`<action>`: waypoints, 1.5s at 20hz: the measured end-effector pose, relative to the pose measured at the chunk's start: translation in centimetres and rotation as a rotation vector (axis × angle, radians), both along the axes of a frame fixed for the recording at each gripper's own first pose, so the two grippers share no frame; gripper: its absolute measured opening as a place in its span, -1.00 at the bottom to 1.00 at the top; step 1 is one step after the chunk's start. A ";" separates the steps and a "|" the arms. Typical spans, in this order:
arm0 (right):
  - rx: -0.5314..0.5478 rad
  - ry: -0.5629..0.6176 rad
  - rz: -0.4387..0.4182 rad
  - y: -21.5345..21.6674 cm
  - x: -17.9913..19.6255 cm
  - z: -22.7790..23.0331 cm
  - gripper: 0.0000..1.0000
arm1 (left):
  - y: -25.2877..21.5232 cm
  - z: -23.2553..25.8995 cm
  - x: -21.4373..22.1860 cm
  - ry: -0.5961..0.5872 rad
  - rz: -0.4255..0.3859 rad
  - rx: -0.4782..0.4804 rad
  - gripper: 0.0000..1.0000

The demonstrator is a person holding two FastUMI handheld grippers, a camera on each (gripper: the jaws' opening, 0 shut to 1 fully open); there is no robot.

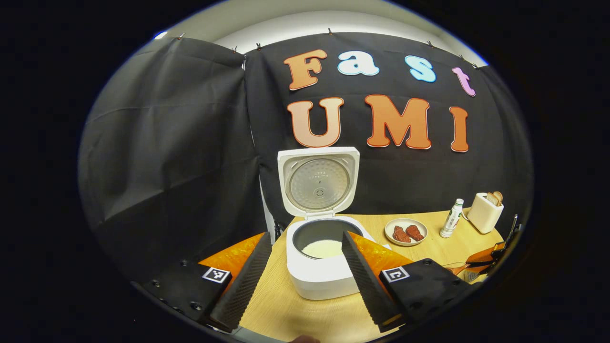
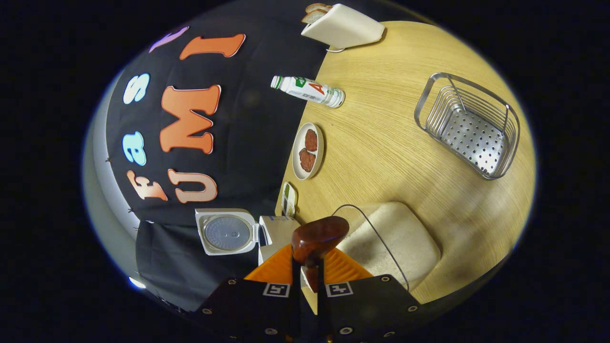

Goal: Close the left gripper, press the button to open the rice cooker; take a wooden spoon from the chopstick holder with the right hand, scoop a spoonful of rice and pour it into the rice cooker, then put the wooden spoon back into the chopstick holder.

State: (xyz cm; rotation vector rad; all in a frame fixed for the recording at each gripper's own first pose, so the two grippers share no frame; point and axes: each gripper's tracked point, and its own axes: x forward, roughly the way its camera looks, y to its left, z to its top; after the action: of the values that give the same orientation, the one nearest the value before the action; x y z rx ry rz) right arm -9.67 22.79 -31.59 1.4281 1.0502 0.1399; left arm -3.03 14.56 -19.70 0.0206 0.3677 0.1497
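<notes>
Noting rice cooker (image 1: 322,257) lid up, rice inside. We judge scoop or return pending: right gripper (image 2: 309,271) jaws pinch wooden spoon (image 2: 318,238); left gripper (image 1: 305,271) jaws spread.

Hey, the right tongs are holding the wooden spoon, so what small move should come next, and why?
Probably dip the wooden spoon into the rice tub: the right tongs grip it right beside the tub, no rice shows on it, and the rice cooker already stands open.

place: staged kitchen booth, probably | cues: rice cooker (image 1: 320,267), toaster (image 1: 484,212), dish rack (image 2: 469,126), wooden table (image 2: 381,143)
</notes>
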 end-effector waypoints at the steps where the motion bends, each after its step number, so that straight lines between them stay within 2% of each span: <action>1: 0.022 0.001 -0.013 -0.1 0.4 0.4 -0.74 | -0.1 0.0 0.2 -0.003 -0.001 -0.002 0.99; 8: 0.127 -0.026 -0.045 0.5 3.0 4.2 -0.74 | 0.2 0.3 0.2 -0.017 0.017 -0.011 1.00; 14: 0.219 -0.025 -0.071 3.0 6.0 7.4 -0.74 | 2.4 0.5 -0.1 -0.035 0.059 -0.011 0.99; 18: 0.275 -0.020 -0.066 6.7 8.5 9.4 -0.74 | 4.8 0.8 -0.6 -0.059 0.103 0.018 0.99; 26: 0.269 0.009 0.005 15.3 12.6 10.3 -0.74 | 10.2 0.4 -1.9 -0.071 0.220 0.027 0.99; 30: 0.234 -0.014 0.046 19.5 14.7 11.1 -0.74 | 11.3 -0.2 -2.1 -0.050 0.211 0.047 1.00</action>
State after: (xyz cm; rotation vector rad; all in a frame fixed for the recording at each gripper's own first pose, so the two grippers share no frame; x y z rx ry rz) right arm 5.06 42.29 -20.48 1.6108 1.0829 0.3146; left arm -5.11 25.88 -19.85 0.0247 0.3163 0.3669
